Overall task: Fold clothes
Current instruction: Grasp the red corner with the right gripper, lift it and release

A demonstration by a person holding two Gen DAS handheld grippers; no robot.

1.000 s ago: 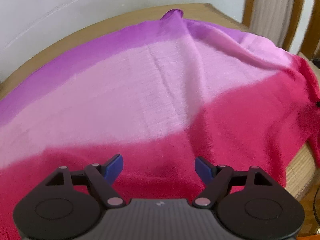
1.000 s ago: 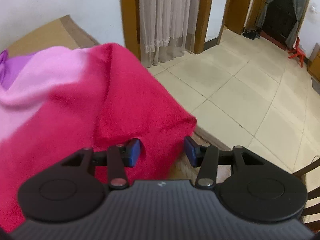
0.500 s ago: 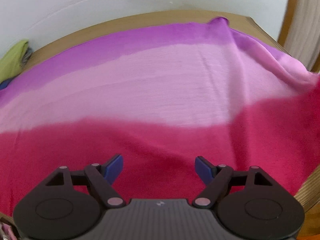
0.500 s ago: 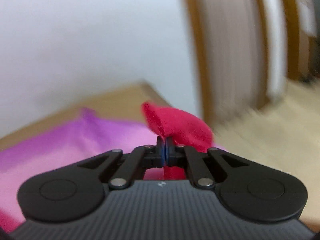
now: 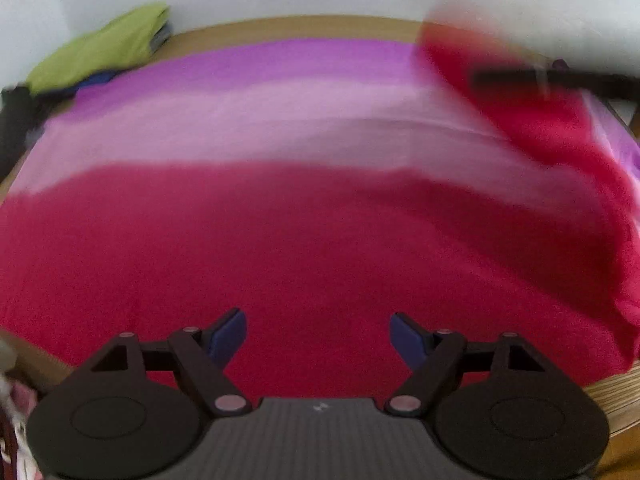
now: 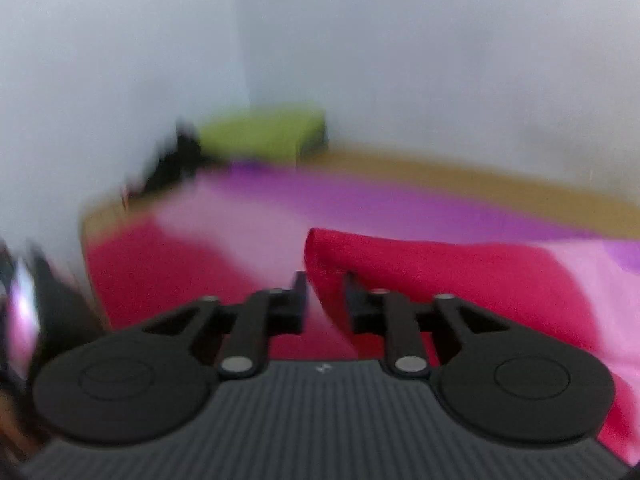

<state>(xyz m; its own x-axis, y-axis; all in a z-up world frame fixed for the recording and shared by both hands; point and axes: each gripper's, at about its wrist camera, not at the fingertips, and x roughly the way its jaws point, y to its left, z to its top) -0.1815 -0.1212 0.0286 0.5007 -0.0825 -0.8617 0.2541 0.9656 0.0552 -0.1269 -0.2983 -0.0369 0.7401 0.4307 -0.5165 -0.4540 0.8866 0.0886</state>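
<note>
Red garment (image 6: 420, 264) corner apparently between opening right gripper (image 6: 326, 292) jaws.

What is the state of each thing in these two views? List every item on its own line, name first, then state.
Striped garment: spread flat over the wooden surface, with its red corner lifted and folded back over the pink band.
Left tool: open, nothing between the fingers, over the red band.
Right tool: jaws opening, the red corner between them.
Green clothes: piled at the far edge by the wall.
</note>
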